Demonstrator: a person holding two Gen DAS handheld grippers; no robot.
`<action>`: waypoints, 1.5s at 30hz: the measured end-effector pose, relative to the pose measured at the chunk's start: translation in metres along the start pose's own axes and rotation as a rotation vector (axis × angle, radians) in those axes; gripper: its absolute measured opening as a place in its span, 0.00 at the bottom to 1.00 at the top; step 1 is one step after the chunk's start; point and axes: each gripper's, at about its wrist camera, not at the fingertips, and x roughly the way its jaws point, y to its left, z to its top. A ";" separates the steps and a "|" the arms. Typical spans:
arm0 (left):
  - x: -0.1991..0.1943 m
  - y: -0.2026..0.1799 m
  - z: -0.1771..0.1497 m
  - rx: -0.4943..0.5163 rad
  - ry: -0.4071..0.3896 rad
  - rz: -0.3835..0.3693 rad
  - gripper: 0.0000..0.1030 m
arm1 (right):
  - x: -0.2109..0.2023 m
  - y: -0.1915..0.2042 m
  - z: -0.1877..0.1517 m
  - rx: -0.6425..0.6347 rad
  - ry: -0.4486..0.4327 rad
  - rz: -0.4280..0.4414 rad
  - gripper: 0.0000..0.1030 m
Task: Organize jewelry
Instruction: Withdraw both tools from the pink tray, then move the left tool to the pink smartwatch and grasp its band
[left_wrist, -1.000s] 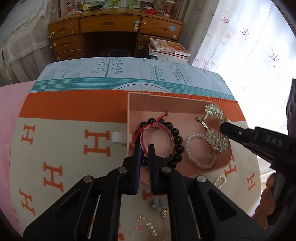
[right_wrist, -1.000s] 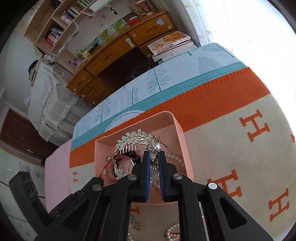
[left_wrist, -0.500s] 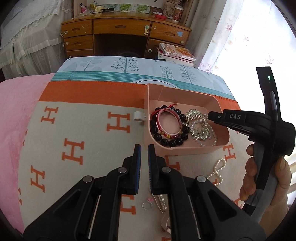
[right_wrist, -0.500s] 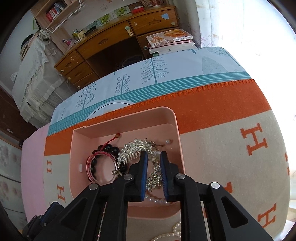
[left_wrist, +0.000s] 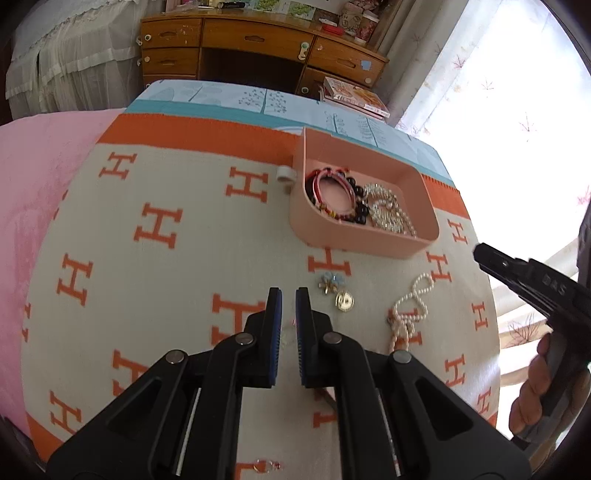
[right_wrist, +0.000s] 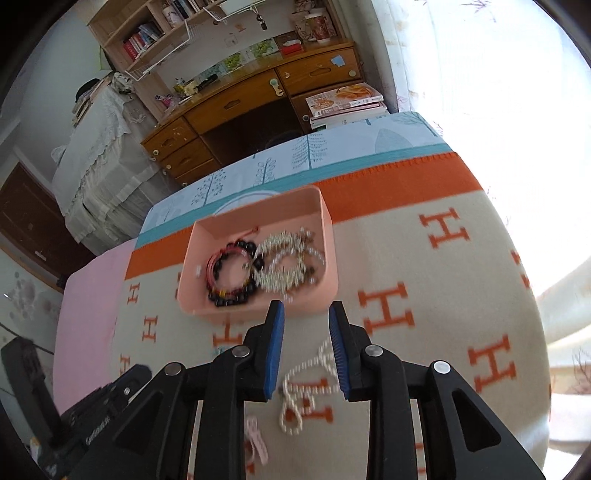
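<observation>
The right gripper (right_wrist: 306, 314) hangs over the pearl necklace (right_wrist: 303, 384) with nothing between its opening jaws; the left gripper (left_wrist: 288, 301) is closed and empty above the blanket (left_wrist: 166, 295). The pink tray (left_wrist: 424, 192) already holds a beaded bracelet (left_wrist: 354, 210) and a rhinestone comb (left_wrist: 384, 210). The loose pearl strand could slip from a pinch or snag, and the small gold charm (left_wrist: 344, 301) and blue flower clip (left_wrist: 332, 280) may be knocked aside.

Beige blanket (left_wrist: 184, 280) patterned with orange H letters and an orange border, salmon-pink tray (left_wrist: 354, 236), black bead bracelet (right_wrist: 236, 291) with a red cord bangle (left_wrist: 332, 184), silvery comb (right_wrist: 284, 258), white pearl strand (left_wrist: 410, 310), pale blue tree-print sheet (right_wrist: 295, 158), blue-padded black grippers
</observation>
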 end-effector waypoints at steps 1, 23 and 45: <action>-0.001 0.000 -0.005 0.003 0.005 0.002 0.05 | -0.006 -0.003 -0.008 0.001 -0.003 0.009 0.24; -0.020 -0.002 -0.076 0.071 0.054 0.018 0.05 | -0.057 -0.013 -0.134 -0.178 0.029 -0.022 0.31; -0.003 -0.027 -0.078 0.100 0.120 -0.050 0.05 | -0.034 -0.008 -0.158 -0.260 0.087 -0.007 0.32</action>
